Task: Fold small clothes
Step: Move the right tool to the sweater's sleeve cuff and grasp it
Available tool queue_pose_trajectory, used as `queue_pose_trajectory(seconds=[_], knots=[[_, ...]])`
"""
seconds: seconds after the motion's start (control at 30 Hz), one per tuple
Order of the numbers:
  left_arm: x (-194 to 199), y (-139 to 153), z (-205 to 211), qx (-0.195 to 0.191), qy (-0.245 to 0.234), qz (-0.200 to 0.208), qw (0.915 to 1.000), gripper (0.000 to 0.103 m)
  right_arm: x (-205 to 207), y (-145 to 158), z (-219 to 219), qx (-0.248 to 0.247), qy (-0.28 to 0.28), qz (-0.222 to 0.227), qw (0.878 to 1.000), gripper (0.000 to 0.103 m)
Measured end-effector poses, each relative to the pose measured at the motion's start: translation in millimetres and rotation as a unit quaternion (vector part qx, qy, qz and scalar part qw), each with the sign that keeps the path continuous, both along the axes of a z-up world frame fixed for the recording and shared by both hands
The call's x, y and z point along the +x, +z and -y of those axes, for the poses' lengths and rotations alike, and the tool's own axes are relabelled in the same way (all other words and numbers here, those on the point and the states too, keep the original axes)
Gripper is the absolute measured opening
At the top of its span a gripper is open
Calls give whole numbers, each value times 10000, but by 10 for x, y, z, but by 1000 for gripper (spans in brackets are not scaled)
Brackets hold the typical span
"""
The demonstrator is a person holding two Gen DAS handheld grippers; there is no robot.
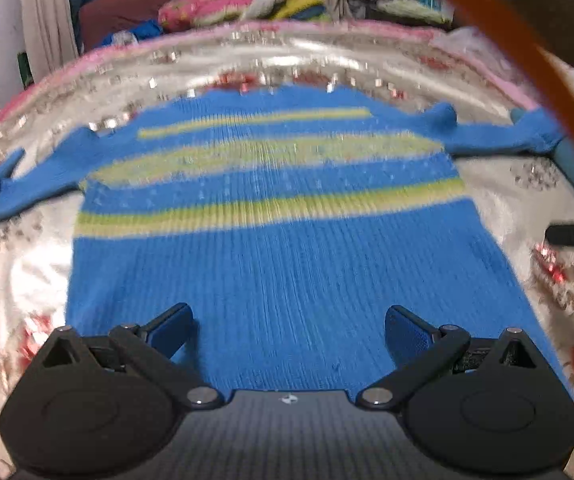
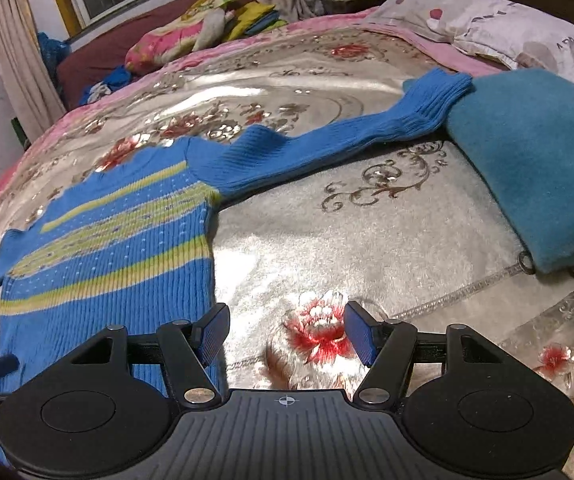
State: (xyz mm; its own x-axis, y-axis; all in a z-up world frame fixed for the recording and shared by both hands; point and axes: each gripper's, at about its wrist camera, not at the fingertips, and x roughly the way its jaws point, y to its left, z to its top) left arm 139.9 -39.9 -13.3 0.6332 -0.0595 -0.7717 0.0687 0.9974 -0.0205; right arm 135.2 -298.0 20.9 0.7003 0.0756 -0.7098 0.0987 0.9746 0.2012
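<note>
Holding both tools empty: we are keeping the left gripper [image 1: 289,330] spread apart above the hem of the blue striped sweater [image 1: 271,248], and the right gripper [image 2: 285,334] spread apart over the bedspread [image 2: 387,240] just beside its right edge. Sweater is lying flat on the bed, sleeves out; right sleeve [image 2: 351,136] is touching a folded teal garment [image 2: 527,168]. No fold is showing yet; we are judging everything remains.

- Right gripper [image 2: 287,334]: jaws spread wide, gripping nothing, over floral bedspread [image 2: 347,240].
- Blue striped sweater [image 2: 107,248]: lay flat, ahead-left; sleeve end rested on teal folded garment [image 2: 527,168], ahead-right.
- Pillow [image 2: 487,28]: far ahead-right.
</note>
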Motion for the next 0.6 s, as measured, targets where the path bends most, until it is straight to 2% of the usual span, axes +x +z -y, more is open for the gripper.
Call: queue_pose_trajectory(seconds=[0.07, 0.23, 0.43, 0.53, 0.6], knots=[[13, -78, 4, 16, -46, -192, 9998, 103, 32, 20, 30, 4, -35, 57, 10000, 63], [-71, -103, 5, -33, -17, -121, 9999, 103, 141, 97, 190, -65, -250, 230, 9994, 63], [-127, -133, -8, -116, 52, 1, 9999, 103, 227, 142, 434, 155, -453, 354, 9982, 56], [-73, -104, -3, -101, 41, -142, 9998, 103, 285, 173, 555, 195, -582, 400, 9973, 52], [-19, -57, -21, -245, 63, -263, 9993, 103, 335, 221, 651, 214, -690, 482, 9962, 51]])
